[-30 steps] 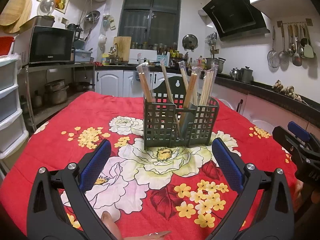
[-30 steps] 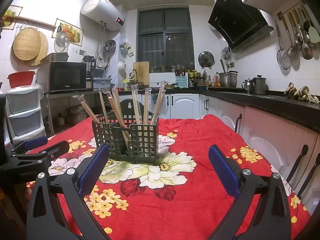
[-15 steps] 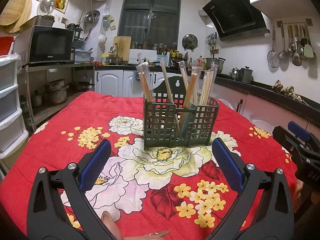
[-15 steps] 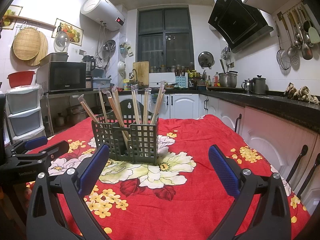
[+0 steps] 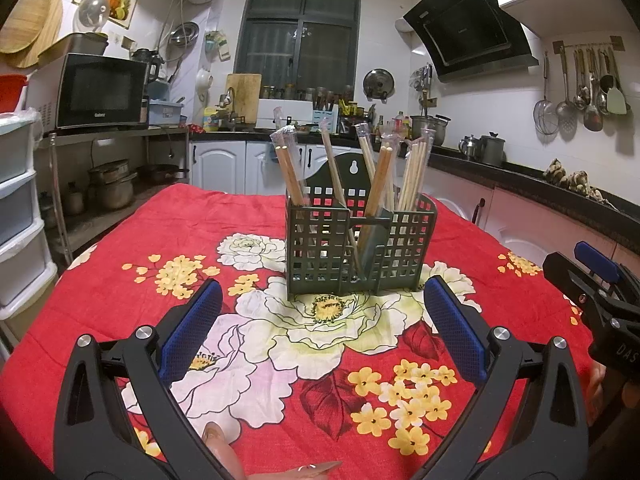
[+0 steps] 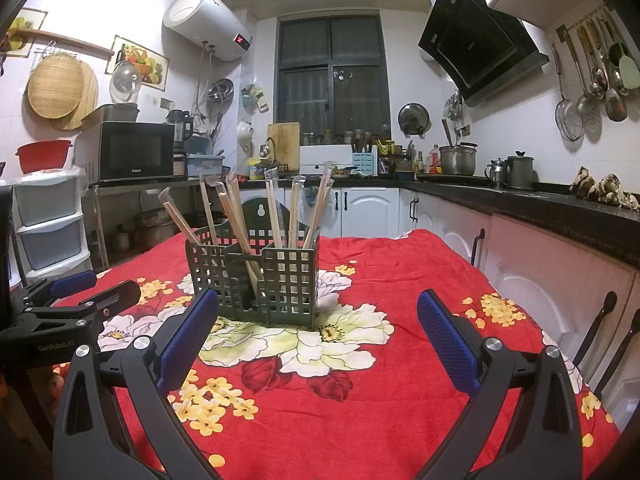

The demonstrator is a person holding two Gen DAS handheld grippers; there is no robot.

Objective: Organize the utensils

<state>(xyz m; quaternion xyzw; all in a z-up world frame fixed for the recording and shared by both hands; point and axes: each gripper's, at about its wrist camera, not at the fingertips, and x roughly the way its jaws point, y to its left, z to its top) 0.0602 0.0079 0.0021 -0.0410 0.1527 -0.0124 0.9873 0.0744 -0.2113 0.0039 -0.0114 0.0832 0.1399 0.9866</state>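
Chopsticks [image 5: 378, 178] stand in wrapped bundles in the caddy [image 5: 360, 248], which sits upright mid-table on the red cloth [image 5: 120, 280]. Nothing has changed over the last second: the caddy, the bundles and both views match the earlier pictures. The left gripper [image 5: 322, 328] and right gripper [image 6: 318, 334] hover near the caddy, jaws wide apart, holding nothing. No utensil lies loose on the cloth, so the sorting looks either finished or paused.

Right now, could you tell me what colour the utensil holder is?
Dark green utensil holder, clearest in the left wrist view.
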